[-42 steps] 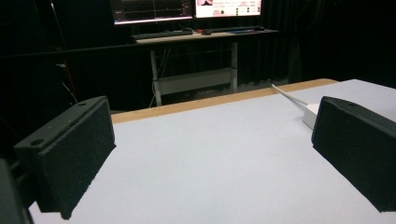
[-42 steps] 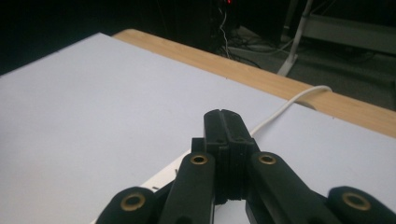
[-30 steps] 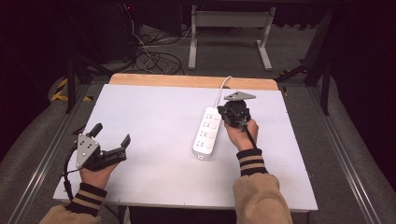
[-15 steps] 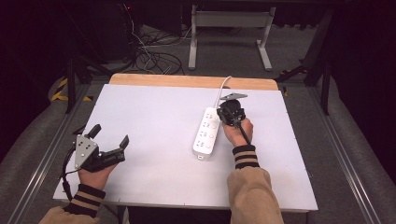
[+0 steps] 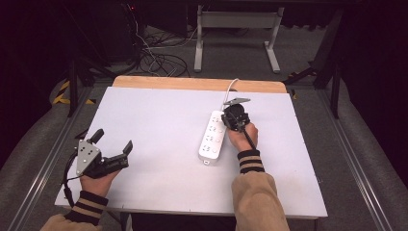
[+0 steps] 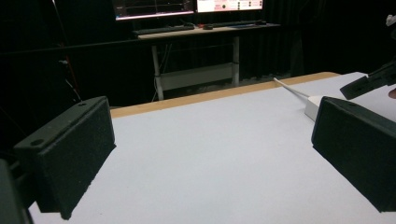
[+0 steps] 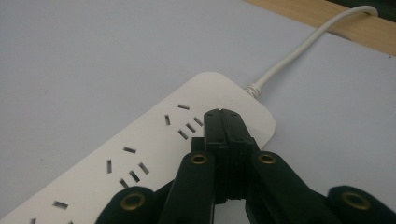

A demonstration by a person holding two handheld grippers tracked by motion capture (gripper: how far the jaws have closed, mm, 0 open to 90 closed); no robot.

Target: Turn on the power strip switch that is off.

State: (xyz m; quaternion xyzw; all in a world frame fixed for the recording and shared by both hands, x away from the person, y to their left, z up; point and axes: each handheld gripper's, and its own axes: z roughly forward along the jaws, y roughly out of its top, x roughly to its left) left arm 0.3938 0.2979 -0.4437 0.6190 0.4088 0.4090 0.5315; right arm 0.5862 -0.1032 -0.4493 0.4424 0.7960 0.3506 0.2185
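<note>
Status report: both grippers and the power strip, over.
Right gripper shut, tips over power strip at its cord end. Left gripper open, idle on table. Nothing in the way.

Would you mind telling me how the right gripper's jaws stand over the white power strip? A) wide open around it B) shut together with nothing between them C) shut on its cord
B: the right gripper has its jaws pressed flat together above the cord end of the power strip.

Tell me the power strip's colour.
White plastic power strip with a white cable; clearest in the right gripper view.
</note>
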